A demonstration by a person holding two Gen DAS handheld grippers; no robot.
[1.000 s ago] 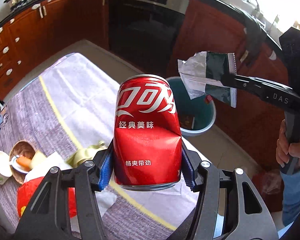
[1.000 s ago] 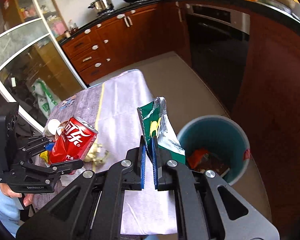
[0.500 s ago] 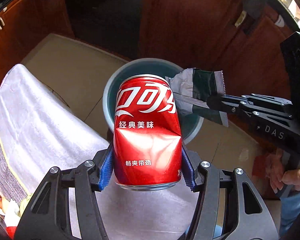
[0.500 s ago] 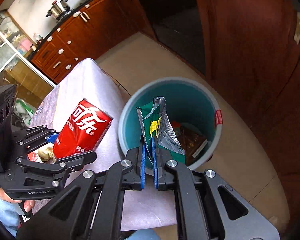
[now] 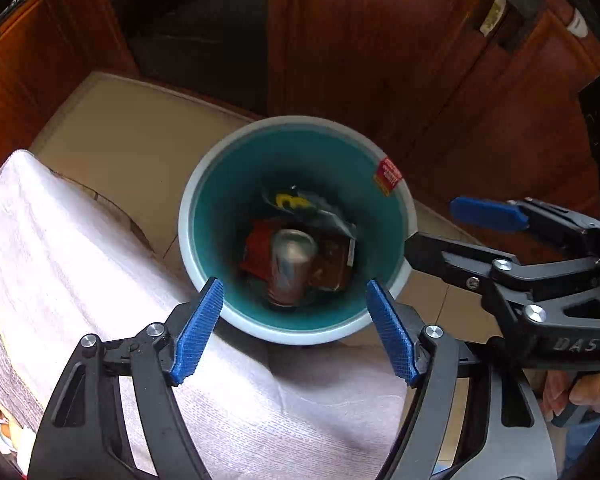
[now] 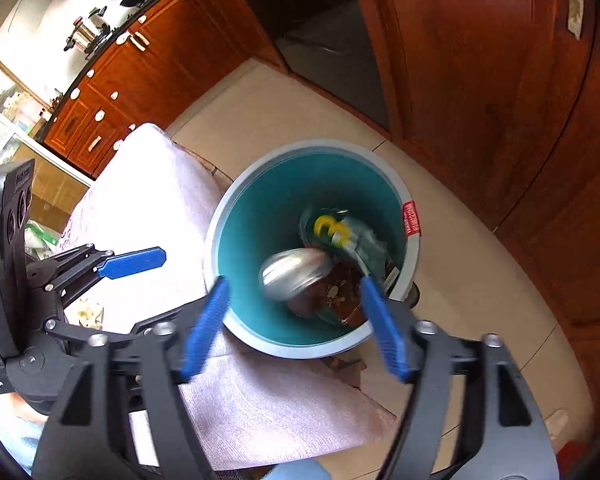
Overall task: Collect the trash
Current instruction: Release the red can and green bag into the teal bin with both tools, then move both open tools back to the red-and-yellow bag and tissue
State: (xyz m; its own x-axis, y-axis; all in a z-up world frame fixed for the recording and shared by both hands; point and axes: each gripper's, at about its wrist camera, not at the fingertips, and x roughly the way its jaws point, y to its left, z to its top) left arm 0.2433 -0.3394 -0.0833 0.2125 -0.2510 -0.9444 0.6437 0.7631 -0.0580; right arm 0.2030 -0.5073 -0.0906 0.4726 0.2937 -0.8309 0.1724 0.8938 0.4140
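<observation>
Trash sits inside the teal bin (image 5: 296, 136), which serves as the landmark throughout.

Left wrist view: the bin stands on the tan floor, its pale rim touching or just overlapping the edge of the white cloth (image 5: 80, 264) that covers the table to its left. At the bottom of the bin lies a can (image 5: 290, 266), blurred, silver end up, with a red wrapper (image 5: 256, 248) to its left, a brown packet (image 5: 332, 262) to its right and a green wrapper (image 5: 300, 202) with yellow print beyond it. A red sticker (image 5: 388, 170) sits on the bin's far right rim. The left gripper (image 5: 294, 326) hangs above the near rim; its jaws have just been opening and now stand wide apart, with nothing between the 2 blue pads. The right gripper (image 5: 446, 226) reaches in from the right of the bin, its jaws parted and empty, and a hand (image 5: 576, 394) holds its handle.

Right wrist view: the can (image 6: 294, 274) is smeared with motion inside the bin (image 6: 236, 240), next to the green wrapper (image 6: 340, 232) and above the brown packet (image 6: 340, 296). The right gripper (image 6: 294, 326) is over the near rim; its jaws have just been opening and are spread wide, holding nothing. The left gripper (image 6: 134, 262), to the left of the bin over the white cloth (image 6: 152, 184), shows 1 blue pad and grips nothing. Wooden cabinets (image 6: 480, 80) stand beyond the bin.
</observation>
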